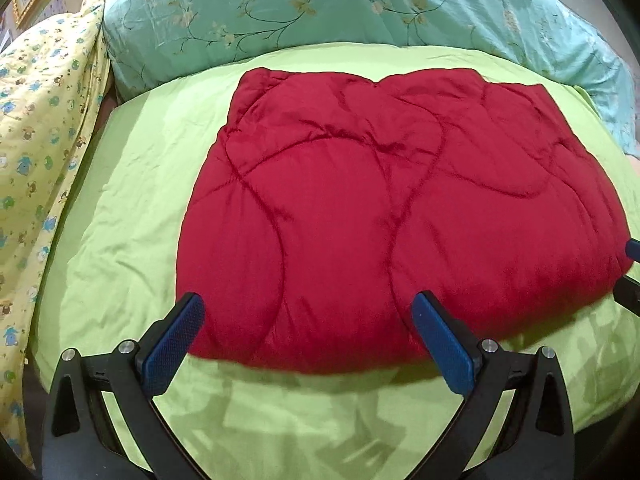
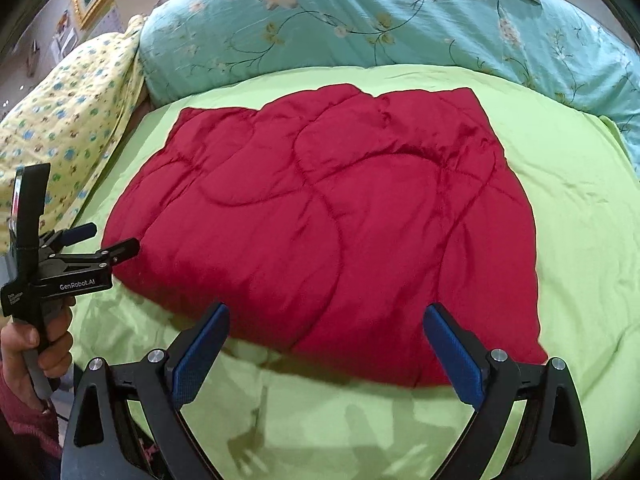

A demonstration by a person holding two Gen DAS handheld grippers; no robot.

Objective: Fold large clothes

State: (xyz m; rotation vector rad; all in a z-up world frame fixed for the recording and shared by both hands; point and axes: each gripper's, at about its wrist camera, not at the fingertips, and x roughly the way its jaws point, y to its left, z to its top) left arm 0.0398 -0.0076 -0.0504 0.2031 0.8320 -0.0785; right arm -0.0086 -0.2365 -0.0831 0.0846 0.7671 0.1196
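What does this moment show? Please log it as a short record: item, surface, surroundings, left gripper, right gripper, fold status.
item: red quilt, folded into a thick rough rectangle
surface: green sheet, quilt lying flat on it
surroundings: teal floral bedding behind; yellow printed bedding at the left
left gripper: open, at the quilt's near edge, holding nothing
right gripper: open, at the quilt's near edge, holding nothing
fold status: already folded; whether another fold follows cannot be told

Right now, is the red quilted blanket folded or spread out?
Folded: the red quilted blanket lies as a compact, thick rectangle on the green sheet, its near edge rounded and puffy. Number of layers: cannot tell.
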